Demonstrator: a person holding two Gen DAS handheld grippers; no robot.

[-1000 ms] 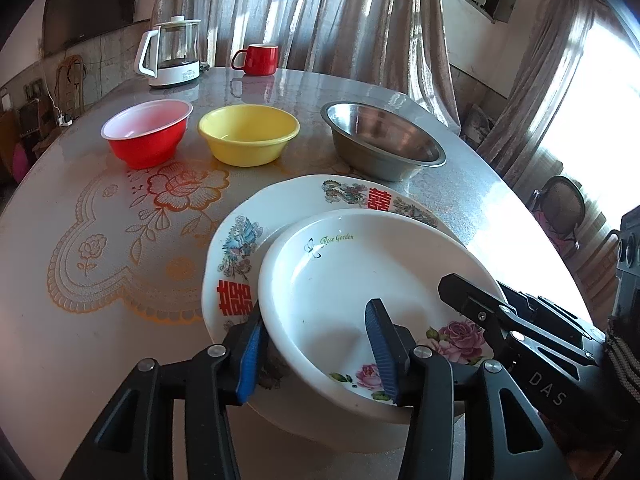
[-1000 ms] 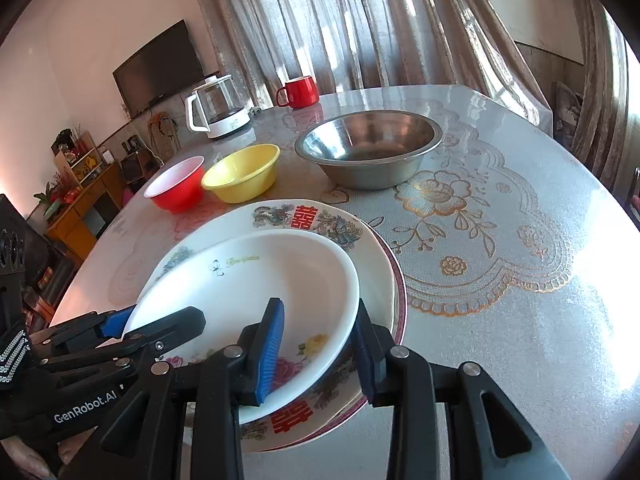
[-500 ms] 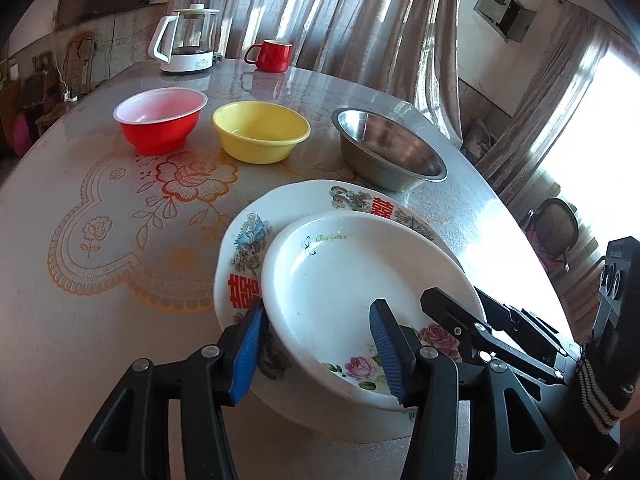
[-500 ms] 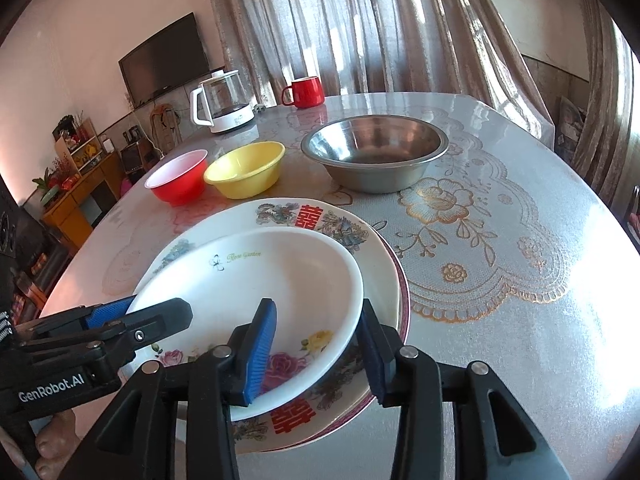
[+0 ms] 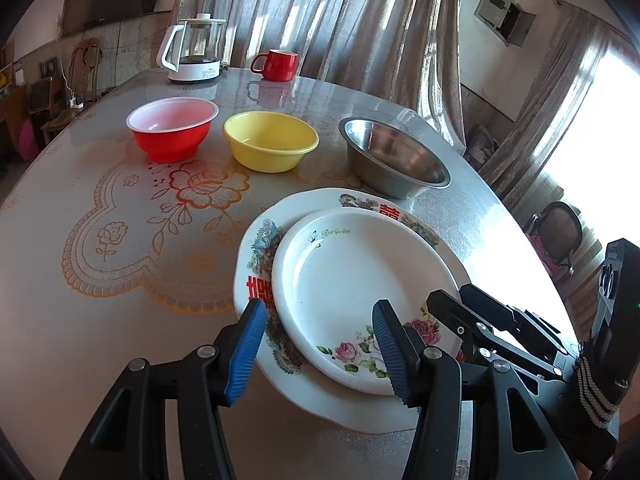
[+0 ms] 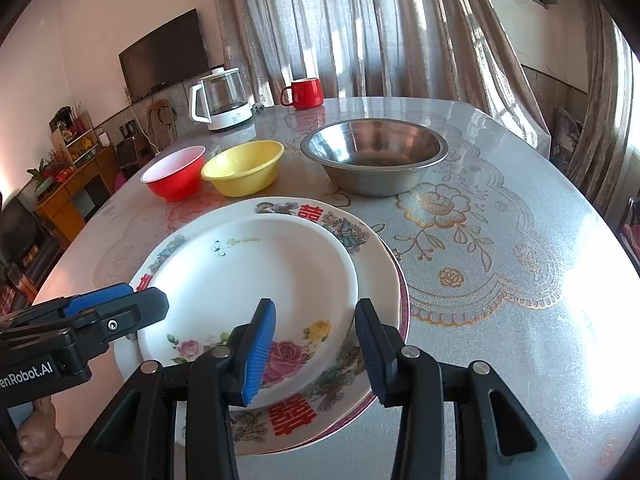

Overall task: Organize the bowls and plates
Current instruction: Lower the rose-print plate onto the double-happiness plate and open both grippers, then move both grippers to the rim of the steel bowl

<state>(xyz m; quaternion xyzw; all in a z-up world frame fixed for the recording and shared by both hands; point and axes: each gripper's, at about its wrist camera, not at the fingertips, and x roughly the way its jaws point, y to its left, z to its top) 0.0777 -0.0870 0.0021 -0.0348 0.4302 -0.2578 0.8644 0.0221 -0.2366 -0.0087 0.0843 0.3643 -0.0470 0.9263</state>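
Here the white rose-patterned plate (image 5: 360,280) lies stacked inside the larger plate with red characters (image 5: 260,248), and both rest on the round table (image 5: 100,320) at its near edge. The smaller plate sits off-centre, so a crescent of the larger plate's rim stays exposed on the far and left sides.

The left claw (image 5: 320,344) straddles the near-left rim of the stack. Its jaws stand apart and have just been opening, with the rim of the rose plate between them and neither blue pad pressing on it. The right claw (image 6: 316,344) straddles the near-right rim of the same plate. Its jaws are also apart after a recent opening; the plate rim lies between the pads without a visible clamp.

Beyond the stack, three bowls stand in a row: the red bowl (image 5: 172,128), the yellow bowl (image 5: 270,146) just beside it, and the steel bowl (image 5: 394,158) further right, nearest the stack. Each stands apart from the plates.

At the far edge stand a glass kettle (image 5: 194,50) and a red mug (image 5: 278,65). Open tabletop lies left of the stack over the floral print, and to its right in the right wrist view.
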